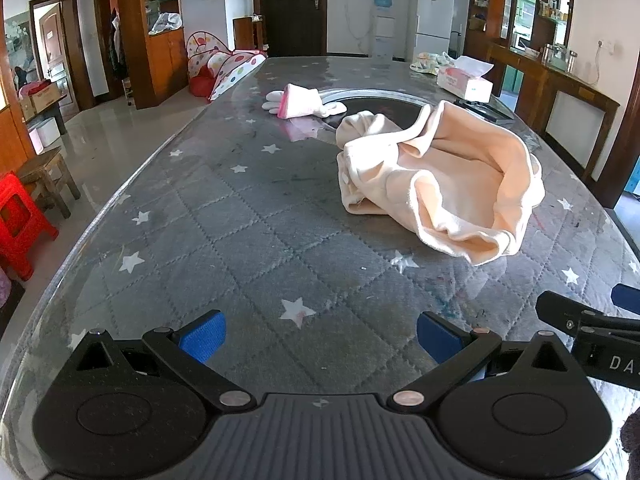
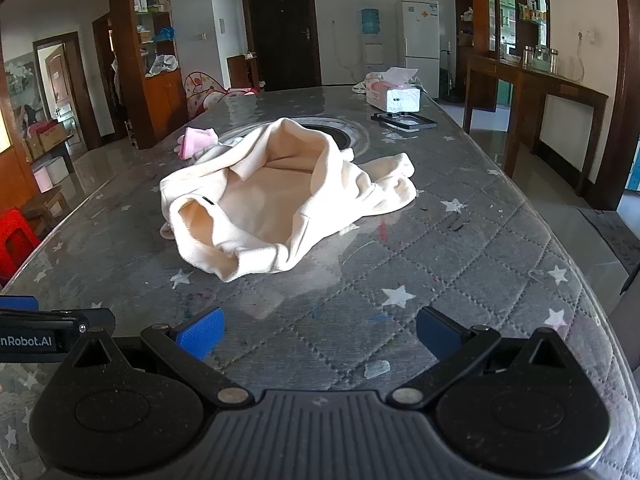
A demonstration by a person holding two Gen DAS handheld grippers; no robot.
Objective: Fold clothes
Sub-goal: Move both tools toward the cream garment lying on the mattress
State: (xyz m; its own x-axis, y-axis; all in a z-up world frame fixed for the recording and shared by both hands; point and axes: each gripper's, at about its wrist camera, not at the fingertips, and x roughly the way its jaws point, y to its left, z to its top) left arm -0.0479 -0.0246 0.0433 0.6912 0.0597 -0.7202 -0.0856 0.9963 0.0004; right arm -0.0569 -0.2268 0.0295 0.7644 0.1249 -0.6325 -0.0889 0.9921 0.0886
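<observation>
A crumpled cream-peach garment (image 1: 440,184) lies in a heap on the grey star-patterned table (image 1: 248,216), its opening gaping upward. In the right wrist view the same garment (image 2: 280,200) sits ahead and slightly left. My left gripper (image 1: 322,338) stands open near the table's front edge, well short of the garment, with nothing between its blue pads. My right gripper (image 2: 320,334) is open too and empty, also a good distance from the cloth. The right gripper's finger shows at the far right edge of the left wrist view.
A small pink and white garment (image 1: 300,102) lies beyond the heap, near a round metal-rimmed inset (image 2: 348,130) in the table. A tissue box (image 2: 394,96) and a flat black tray (image 2: 404,120) sit at the far right. Red stool (image 1: 18,220) and wooden stool stand left of the table.
</observation>
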